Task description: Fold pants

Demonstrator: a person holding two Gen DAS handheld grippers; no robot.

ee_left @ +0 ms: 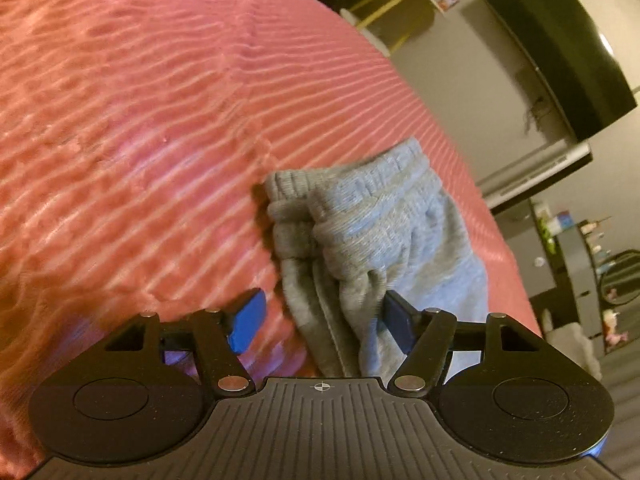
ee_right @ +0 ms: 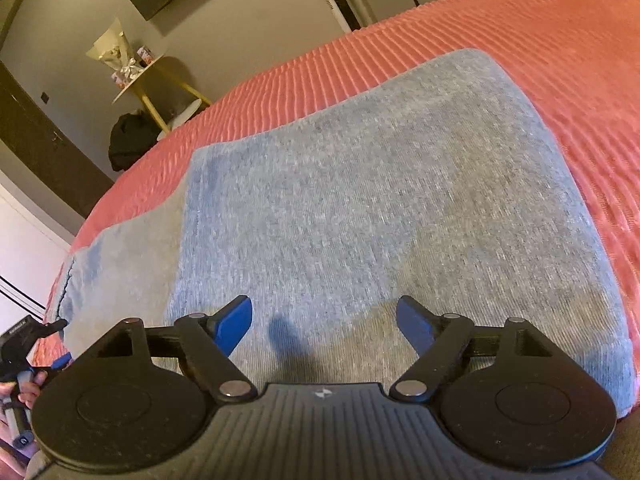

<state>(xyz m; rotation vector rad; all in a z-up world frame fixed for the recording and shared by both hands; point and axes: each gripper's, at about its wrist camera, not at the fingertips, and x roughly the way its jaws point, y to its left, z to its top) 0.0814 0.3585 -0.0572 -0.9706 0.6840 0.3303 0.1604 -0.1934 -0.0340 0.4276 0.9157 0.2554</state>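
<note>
Grey sweatpants (ee_right: 380, 208) lie flat on the pink ribbed bedspread (ee_right: 560, 60), with an upper layer over a lower one that sticks out at the left. In the left wrist view the ribbed waistband end (ee_left: 360, 216) lies bunched. My left gripper (ee_left: 324, 320) is open, its blue fingers astride the edge of the grey fabric near the waistband, not closed on it. My right gripper (ee_right: 324, 320) is open just above the flat grey cloth, holding nothing. The other hand-held gripper (ee_right: 40, 344) shows at the far left of the right wrist view.
The bedspread (ee_left: 140, 120) spreads wide to the left of the pants. Beyond the bed edge stand a wall TV (ee_left: 568, 48), a white unit (ee_left: 536, 168), a shelf with small items (ee_left: 576, 240), a round side table (ee_right: 144, 76) and a dark bag (ee_right: 132, 140).
</note>
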